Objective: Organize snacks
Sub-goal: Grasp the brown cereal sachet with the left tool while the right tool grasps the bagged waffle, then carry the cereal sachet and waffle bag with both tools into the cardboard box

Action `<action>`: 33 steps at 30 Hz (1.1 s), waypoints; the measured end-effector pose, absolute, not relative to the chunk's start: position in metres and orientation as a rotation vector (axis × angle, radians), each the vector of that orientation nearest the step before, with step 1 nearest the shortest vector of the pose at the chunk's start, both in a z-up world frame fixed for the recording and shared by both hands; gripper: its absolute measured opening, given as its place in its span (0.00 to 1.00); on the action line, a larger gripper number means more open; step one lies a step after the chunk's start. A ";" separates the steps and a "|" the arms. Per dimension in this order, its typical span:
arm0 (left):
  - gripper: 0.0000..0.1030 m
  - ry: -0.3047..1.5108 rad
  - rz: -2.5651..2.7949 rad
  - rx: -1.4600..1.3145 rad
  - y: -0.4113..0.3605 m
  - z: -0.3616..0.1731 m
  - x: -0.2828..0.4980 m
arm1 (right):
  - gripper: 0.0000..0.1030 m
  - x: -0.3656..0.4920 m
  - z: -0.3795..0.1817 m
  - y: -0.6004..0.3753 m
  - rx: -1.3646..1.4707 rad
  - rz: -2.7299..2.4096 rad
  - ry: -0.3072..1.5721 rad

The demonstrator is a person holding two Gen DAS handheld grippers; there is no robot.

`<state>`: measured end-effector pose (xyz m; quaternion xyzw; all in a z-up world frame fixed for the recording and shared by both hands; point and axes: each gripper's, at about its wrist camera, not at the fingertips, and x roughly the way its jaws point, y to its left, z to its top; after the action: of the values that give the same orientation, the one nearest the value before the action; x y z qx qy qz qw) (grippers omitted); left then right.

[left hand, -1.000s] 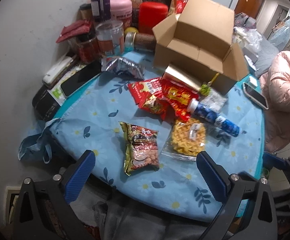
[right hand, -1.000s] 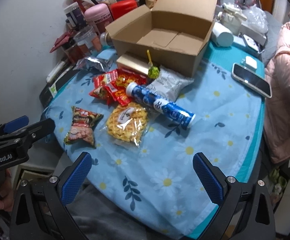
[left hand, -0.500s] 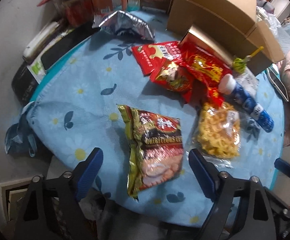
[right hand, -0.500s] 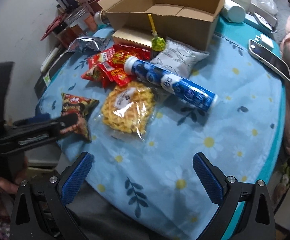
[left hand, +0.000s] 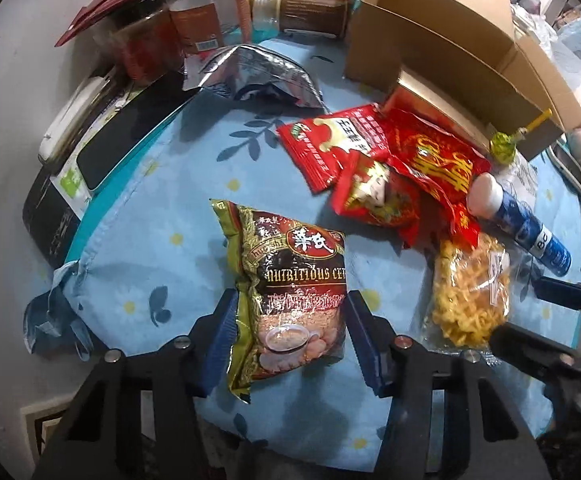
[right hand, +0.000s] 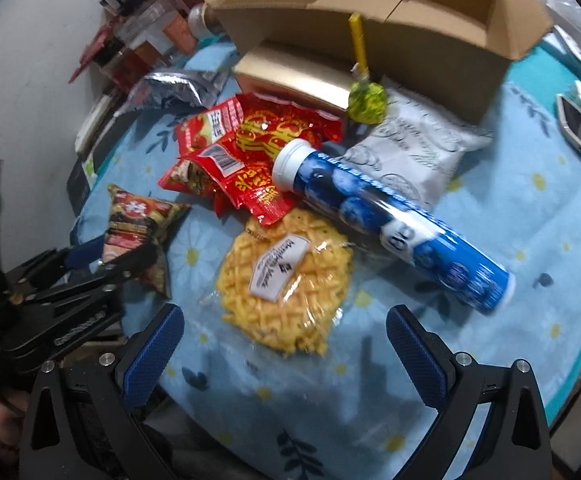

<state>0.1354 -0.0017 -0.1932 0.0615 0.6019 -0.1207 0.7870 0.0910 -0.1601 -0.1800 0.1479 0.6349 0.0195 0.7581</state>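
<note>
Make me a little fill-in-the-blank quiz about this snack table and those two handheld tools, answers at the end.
1. The left tool has its blue pads on either side of the ___ packet.
2. The blueberry-print tube has a ___ cap.
3. The green lollipop leans against the open cardboard ___.
4. The right tool hovers, jaws wide, near the bag of yellow ___ snacks.

Answers: cereal; white; box; lattice

Cereal bag [left hand: 290,296]: green-brown, flat on cloth near my edge, left of other snacks. My left gripper [left hand: 290,332] straddles its near end, jaws just closing, pads at both side edges.

Waffle pack [right hand: 286,280]: clear wrap, yellow, white label, flat, right of cereal bag.

Blue tube [right hand: 386,224]: white cap, on its side, slanting far-left to near-right, touching waffle pack.

Red packets [right hand: 250,152]: overlapping heap beyond waffle pack.

Box [right hand: 370,8]: cardboard, open, far side.
</note>
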 end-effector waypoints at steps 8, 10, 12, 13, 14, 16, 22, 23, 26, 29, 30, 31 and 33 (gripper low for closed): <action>0.52 1.303 -0.300 0.126 0.002 -0.198 0.153 | 1.00 0.120 -0.195 -0.141 0.241 -0.068 1.409; 0.54 1.303 -0.302 0.135 -0.001 -0.199 0.156 | 1.00 0.124 -0.204 -0.138 0.224 -0.104 1.445; 0.58 1.315 -0.301 0.142 -0.003 -0.203 0.160 | 1.00 0.126 -0.213 -0.138 0.259 -0.119 1.469; 0.58 1.336 -0.282 0.162 -0.005 -0.209 0.163 | 1.00 0.126 -0.216 -0.138 0.273 -0.117 1.478; 0.59 1.365 -0.265 0.179 -0.006 -0.216 0.167 | 1.00 0.127 -0.220 -0.138 0.283 -0.116 1.489; 0.59 1.405 -0.245 0.182 -0.006 -0.227 0.171 | 1.00 0.129 -0.221 -0.133 0.257 -0.120 1.490; 0.61 1.363 -0.246 0.199 -0.008 -0.226 0.176 | 1.00 0.135 -0.228 -0.117 0.185 -0.137 1.523; 0.56 1.359 -0.248 0.204 -0.009 -0.226 0.176 | 0.98 0.135 -0.229 -0.113 0.178 -0.139 1.522; 0.48 1.366 -0.270 0.215 -0.012 -0.221 0.173 | 0.87 0.130 -0.227 -0.111 0.117 -0.130 1.529; 0.47 1.378 -0.293 0.194 -0.015 -0.218 0.175 | 0.78 0.125 -0.224 -0.110 0.116 -0.116 1.521; 0.47 1.383 -0.301 0.188 -0.016 -0.218 0.177 | 0.77 0.124 -0.224 -0.110 0.123 -0.102 1.523; 0.47 1.385 -0.307 0.189 -0.018 -0.217 0.175 | 0.75 0.122 -0.223 -0.110 0.126 -0.093 1.524; 0.46 1.397 -0.304 0.182 -0.019 -0.215 0.168 | 0.73 0.119 -0.221 -0.107 0.154 -0.068 1.533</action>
<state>0.1685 -0.0195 -0.2152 0.0831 0.6397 -0.1392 0.7513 0.1195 -0.1066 -0.2213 0.0695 0.6926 -0.0306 0.7173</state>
